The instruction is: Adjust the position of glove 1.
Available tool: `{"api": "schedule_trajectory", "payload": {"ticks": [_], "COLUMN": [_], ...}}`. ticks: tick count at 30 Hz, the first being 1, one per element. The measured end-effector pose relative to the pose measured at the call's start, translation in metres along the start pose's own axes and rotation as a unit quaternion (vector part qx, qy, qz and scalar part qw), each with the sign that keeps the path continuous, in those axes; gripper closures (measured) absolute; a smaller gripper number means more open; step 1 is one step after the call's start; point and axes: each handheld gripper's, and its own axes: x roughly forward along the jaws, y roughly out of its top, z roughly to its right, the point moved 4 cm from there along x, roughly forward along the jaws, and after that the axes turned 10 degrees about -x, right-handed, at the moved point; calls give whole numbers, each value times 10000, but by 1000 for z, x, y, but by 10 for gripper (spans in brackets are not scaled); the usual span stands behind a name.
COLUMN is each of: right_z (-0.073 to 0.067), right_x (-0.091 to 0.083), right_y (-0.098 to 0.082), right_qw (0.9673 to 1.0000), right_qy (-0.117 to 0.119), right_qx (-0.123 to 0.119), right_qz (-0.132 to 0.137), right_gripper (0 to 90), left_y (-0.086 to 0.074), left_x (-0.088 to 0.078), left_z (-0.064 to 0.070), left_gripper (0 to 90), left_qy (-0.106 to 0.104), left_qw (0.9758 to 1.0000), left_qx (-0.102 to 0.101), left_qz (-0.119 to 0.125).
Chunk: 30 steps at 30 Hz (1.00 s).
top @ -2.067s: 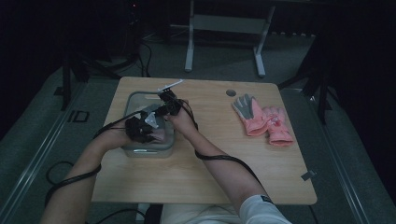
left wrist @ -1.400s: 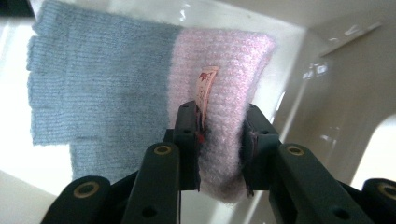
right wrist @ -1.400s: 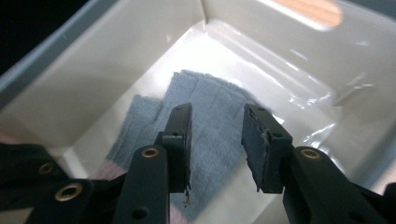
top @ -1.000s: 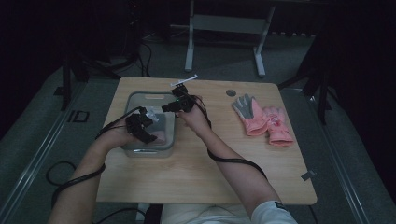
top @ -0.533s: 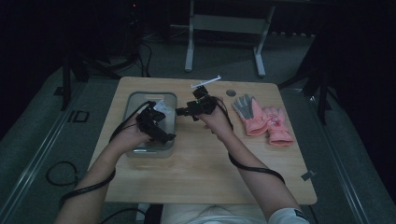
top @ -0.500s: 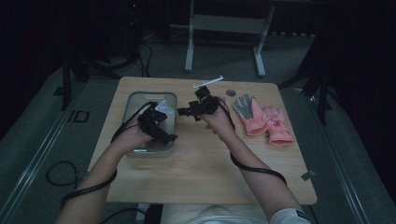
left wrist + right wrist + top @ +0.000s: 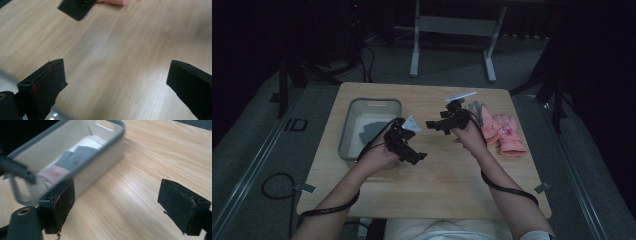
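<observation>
A grey bin (image 7: 347, 131) stands on the left half of the wooden table (image 7: 437, 175), its wall (image 7: 110, 152) close in the right gripper view. Inside lies a glove with a grey palm (image 7: 75, 155) and pink cuff (image 7: 53, 173). More pink gloves (image 7: 506, 134) lie at the right. My left gripper (image 7: 412, 142) hovers just right of the bin, open (image 7: 115, 82) over bare wood. My right gripper (image 7: 435, 125) hangs at mid table, pointing at the bin, open (image 7: 115, 205). Both pairs of jaws have just been opening, with nothing between them.
The pink gloves' edge (image 7: 112, 2) and part of the other gripper (image 7: 76, 8) show at the top of the left gripper view. A metal stand (image 7: 452, 30) stands beyond the table. Cables (image 7: 277, 185) trail on the floor at the left.
Both hands have moved right, from over the bin to the middle of the table. The glove stays in the bin.
</observation>
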Motion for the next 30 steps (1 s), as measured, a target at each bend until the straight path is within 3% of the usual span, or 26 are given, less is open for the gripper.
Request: {"api": "schedule_trajectory", "payload": {"ticks": [3, 6, 9, 10, 12, 14, 17, 18, 21, 22, 23, 27, 29, 30], "right_z": [6, 8, 8, 9, 15, 19, 26, 29, 35, 35, 50, 65, 79, 93], "right_x": [-6, -10, -15, -17, -24, -29, -34, -35, -38, -38, -43, -51, -57, -62], "right_y": [-11, -18, -23, -25, -31, -35, -42, -45, -50, -50, -60, -66, -69, -73], "right_qw": [9998, 9997, 9998, 9998, 9998, 9997, 9986, 9980, 9969, 9969, 9942, 9922, 9912, 9888], "right_qy": [64, 99, 34, -3, -57, -121, -423, -513, -652, -652, -954, -1133, -1239, -1404], "right_qx": [170, 168, 7, -4, -4, -17, -161, -203, -217, -217, -190, -171, -88, -36], "right_qz": [-124, -173, -198, -180, -211, -194, -270, -321, -382, -382, -462, -491, -464, -498], "right_gripper": [143, 125, 132, 155, 298, 346, 452, 497, 517, 558, 654, 653, 654, 656], "left_y": [1, 0, -2, -4, -7, -10, -14, -18, -21, -27, -30, -44, -52, -56], "left_x": [9, 21, 27, 35, 40, 47, 52, 58, 61, 70, 74, 83, 85, 85], "left_z": [10, 17, 22, 28, 33, 37, 41, 45, 47, 53, 55, 60, 61, 61], "left_gripper": [20, 20, 20, 20, 20, 20, 21, 21, 22, 22, 22, 22, 22, 22], "left_qy": [-106, -29, -116, -200, -168, -211, -199, -321, -342, -515, -480, -346, -163, -86], "left_qw": [9999, 10000, 9999, 9997, 9998, 9997, 9997, 9994, 9993, 9984, 9986, 9991, 9996, 9997], "left_qx": [-6, 33, -36, -79, 44, 69, 80, -8, -46, -175, -152, -73, 57, 64], "left_qz": [62, 18, 114, 97, 80, 43, 66, 103, 136, 171, 169, 234, 244, 237]}}
